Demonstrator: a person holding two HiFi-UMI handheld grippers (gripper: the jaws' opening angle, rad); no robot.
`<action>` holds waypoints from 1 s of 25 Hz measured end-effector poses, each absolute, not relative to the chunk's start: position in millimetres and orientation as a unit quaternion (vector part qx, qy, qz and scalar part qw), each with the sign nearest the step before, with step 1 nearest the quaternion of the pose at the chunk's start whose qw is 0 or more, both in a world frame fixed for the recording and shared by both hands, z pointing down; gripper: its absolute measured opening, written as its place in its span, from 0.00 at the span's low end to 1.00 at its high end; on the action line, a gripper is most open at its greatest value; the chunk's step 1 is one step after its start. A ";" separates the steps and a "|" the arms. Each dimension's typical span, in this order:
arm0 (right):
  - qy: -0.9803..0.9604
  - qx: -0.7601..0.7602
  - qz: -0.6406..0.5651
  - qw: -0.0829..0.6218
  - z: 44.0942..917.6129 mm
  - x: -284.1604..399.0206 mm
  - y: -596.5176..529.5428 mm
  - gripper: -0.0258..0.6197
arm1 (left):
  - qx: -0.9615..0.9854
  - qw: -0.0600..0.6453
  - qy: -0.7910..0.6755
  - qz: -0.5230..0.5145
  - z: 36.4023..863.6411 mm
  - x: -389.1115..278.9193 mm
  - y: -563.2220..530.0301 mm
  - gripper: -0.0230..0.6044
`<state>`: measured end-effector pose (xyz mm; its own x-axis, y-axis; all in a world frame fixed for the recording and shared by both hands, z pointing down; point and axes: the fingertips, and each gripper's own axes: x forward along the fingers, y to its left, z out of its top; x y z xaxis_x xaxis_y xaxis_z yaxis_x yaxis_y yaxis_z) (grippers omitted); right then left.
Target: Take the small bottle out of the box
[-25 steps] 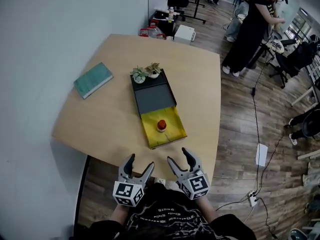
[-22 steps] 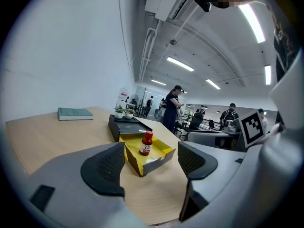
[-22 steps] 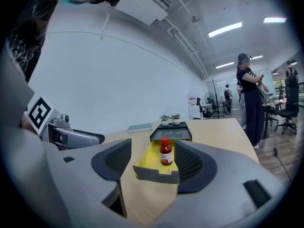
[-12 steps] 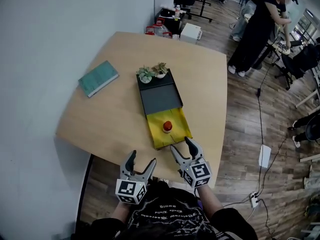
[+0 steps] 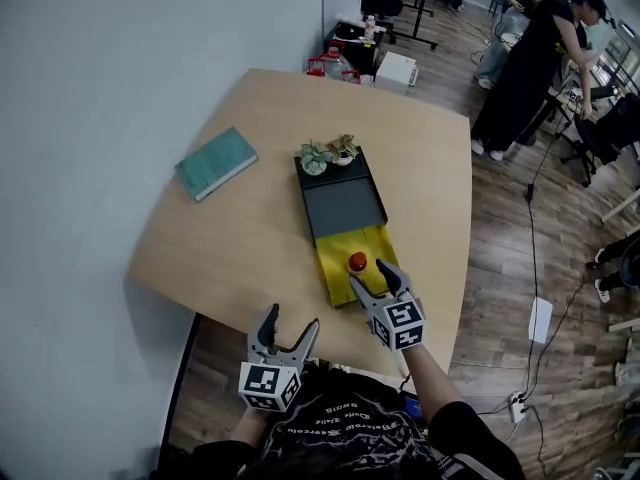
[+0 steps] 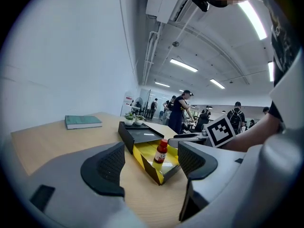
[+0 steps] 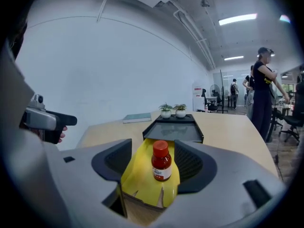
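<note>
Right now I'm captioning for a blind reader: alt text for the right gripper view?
A red bottle stands upright in the open yellow box, framed by the right gripper's open jaws, ungripped. Behind: two potted plants at the box's far end, a book on the table.

Left tongs: jaws apart, held low at near left, close to the body. Right tongs: jaws apart, held farther forward, angled slightly left.

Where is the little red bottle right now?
In the head view, the bottle stands upright in the yellow open end of the box, near the table's front edge. It is just ahead of the right gripper, whose jaws are open.
</note>
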<state>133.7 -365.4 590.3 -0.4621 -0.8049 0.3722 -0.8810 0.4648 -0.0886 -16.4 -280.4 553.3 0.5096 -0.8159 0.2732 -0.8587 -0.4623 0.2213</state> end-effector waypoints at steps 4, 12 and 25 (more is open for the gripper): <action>-0.843 0.493 0.137 0.166 603.4 127.0 -377.9 0.49 | 0.847 0.164 -0.502 0.067 552.7 -28.6 -281.5 0.61; -0.827 0.504 0.171 0.180 626.7 121.2 -401.5 0.49 | 0.825 0.173 -0.534 0.064 560.8 -59.8 -281.3 0.61; -0.816 0.512 0.162 0.214 631.5 121.4 -408.8 0.28 | 0.808 0.184 -0.554 0.072 567.5 -75.8 -274.5 0.61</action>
<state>121.4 -408.8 631.5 -0.3841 -0.7662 0.5152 -0.9049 0.4232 -0.0454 -75.8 -274.5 567.5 0.3750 -0.8700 0.3200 -0.9228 -0.3173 0.2186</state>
